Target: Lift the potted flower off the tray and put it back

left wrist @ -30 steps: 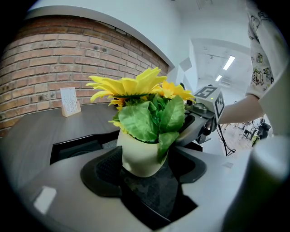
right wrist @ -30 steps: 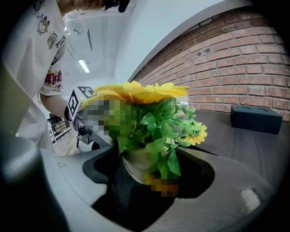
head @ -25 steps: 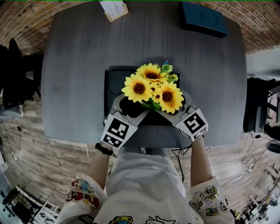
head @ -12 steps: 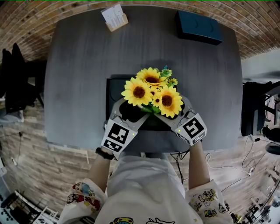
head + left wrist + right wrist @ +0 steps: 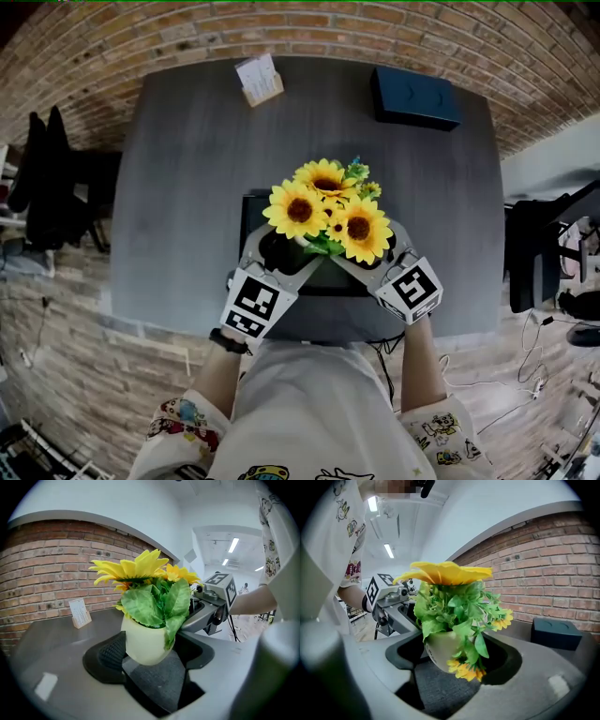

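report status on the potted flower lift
Left gripper and right gripper both clamped on the potted flower. Hanging above the tray. Card stand and dark box far back, out of the way.

In the head view, sunflowers (image 5: 323, 202) hide the pot (image 5: 143, 641).

No legible print, even on the card (image 5: 259, 79).

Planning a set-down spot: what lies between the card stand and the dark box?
Nothing: the head view shows only bare table top between the card stand and the dark box.
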